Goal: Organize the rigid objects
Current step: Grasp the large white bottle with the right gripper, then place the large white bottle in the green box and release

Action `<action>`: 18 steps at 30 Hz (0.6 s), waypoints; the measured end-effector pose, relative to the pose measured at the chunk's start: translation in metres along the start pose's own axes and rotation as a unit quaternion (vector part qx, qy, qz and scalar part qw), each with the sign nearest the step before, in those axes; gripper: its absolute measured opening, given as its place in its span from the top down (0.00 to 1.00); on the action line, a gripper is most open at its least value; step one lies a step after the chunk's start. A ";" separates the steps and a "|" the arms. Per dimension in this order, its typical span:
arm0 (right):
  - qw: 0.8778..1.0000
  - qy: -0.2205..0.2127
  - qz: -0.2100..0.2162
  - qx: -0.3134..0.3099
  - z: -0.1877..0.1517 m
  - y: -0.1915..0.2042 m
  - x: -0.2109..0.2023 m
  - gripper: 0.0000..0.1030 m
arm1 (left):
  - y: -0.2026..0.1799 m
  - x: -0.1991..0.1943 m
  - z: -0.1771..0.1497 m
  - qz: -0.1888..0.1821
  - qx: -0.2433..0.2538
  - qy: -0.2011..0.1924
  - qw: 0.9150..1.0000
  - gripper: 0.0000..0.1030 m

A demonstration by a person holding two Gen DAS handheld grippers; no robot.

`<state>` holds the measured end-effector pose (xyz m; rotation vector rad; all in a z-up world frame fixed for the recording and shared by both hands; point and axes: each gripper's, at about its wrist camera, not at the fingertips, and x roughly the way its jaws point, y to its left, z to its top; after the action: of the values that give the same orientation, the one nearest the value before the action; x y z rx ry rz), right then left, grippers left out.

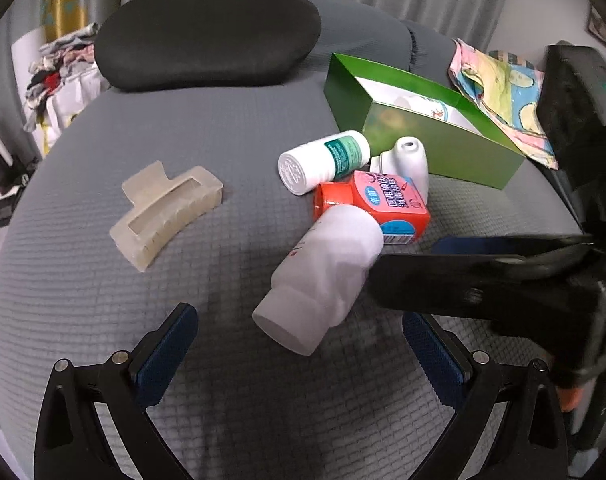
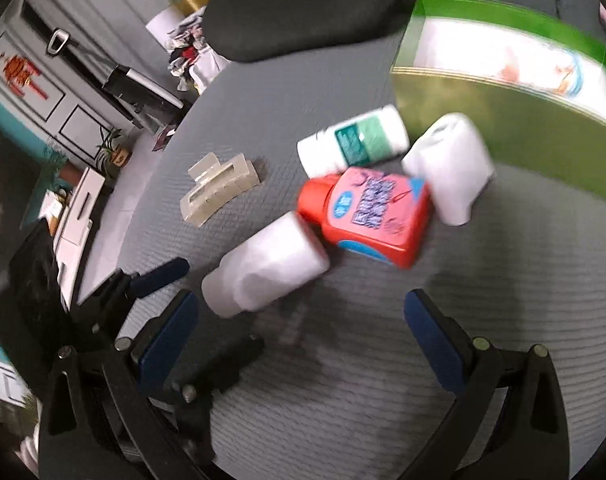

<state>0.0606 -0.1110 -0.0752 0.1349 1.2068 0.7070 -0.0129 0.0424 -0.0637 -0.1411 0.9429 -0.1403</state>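
Note:
Five objects lie on a grey quilted surface (image 1: 103, 300). They are a translucent claw clip (image 1: 167, 212) (image 2: 219, 188), a green-labelled white bottle (image 1: 323, 162) (image 2: 355, 140), a red bottle (image 1: 371, 206) (image 2: 367, 216), a small white container (image 1: 409, 160) (image 2: 451, 168) and a frosted white bottle (image 1: 323, 280) (image 2: 263, 264). An open green box (image 1: 423, 136) (image 2: 503, 120) stands behind them. My left gripper (image 1: 301, 356) is open just short of the frosted bottle's cap. My right gripper (image 2: 301, 344) (image 1: 407, 260) is open and empty, reaching in from the right beside that bottle.
A black cushion (image 1: 207, 36) lies at the back. A colourful cloth (image 1: 503, 92) and a black device (image 1: 583, 120) sit to the right of the box. Clothes (image 1: 59, 64) are piled at the far left. In the right wrist view the left gripper's fingers (image 2: 159, 278) show at lower left.

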 end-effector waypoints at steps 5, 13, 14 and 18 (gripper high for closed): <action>0.999 0.026 0.020 0.036 0.002 0.005 0.024 0.05 | 0.005 0.004 0.003 -0.023 0.003 -0.003 1.000 0.13; 0.998 0.041 0.021 0.042 0.012 0.012 0.035 0.34 | 0.004 0.014 0.006 -0.062 0.010 0.011 0.998 0.53; 0.998 0.040 0.021 0.039 0.014 0.010 0.034 0.38 | 0.004 0.015 0.004 -0.065 0.010 0.014 0.998 0.53; 0.997 0.038 0.040 0.045 0.014 0.002 0.031 0.46 | 0.003 0.016 -0.002 -0.074 0.009 0.011 0.997 0.55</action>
<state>0.0774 -0.0880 -0.0938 0.2338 1.3115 0.7341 -0.0051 0.0428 -0.0776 -0.1926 0.9533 -0.2887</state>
